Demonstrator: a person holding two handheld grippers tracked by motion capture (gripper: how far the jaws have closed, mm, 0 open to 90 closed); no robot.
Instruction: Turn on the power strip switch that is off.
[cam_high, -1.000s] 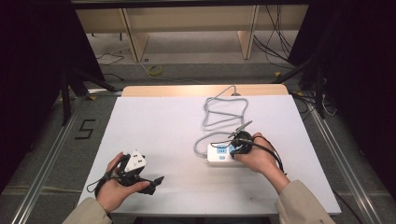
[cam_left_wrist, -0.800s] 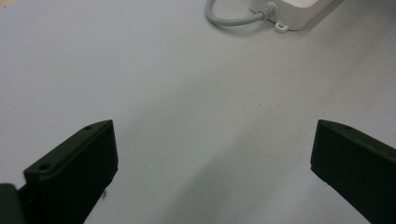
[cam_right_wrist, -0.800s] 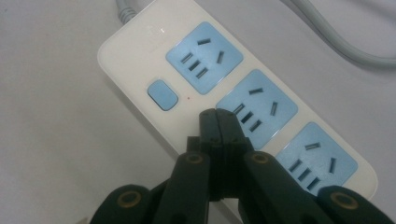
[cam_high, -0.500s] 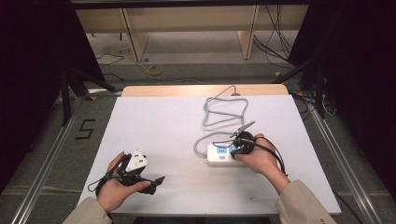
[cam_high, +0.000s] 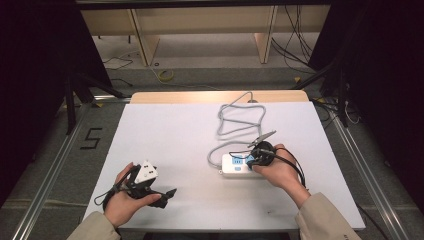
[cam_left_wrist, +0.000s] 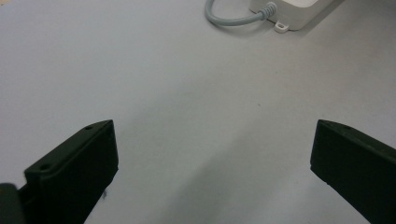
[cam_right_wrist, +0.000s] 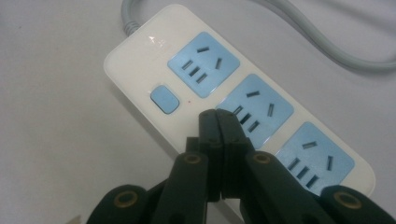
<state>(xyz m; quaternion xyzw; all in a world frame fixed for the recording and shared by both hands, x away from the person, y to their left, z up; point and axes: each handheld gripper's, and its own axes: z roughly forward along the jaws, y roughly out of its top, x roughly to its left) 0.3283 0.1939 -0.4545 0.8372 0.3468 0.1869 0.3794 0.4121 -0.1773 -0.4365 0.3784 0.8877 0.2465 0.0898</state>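
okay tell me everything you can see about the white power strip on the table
The power strip is a white, glossy plastic bar with rounded corners, lying flat on the white table. It carries three pale blue socket panels and one blue button near the cord end. A grey cord loops away behind it. The right gripper, jaws together, hovers over its middle.

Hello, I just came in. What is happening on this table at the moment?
A person at a white table holds a gripper in each hand. The right gripper, jaws closed together, points down at a white power strip with three blue sockets, its tip near the blue switch. I cannot tell if it touches. The strip's grey cable loops toward the far edge. The left gripper is open, holding nothing, aimed across the bare tabletop.
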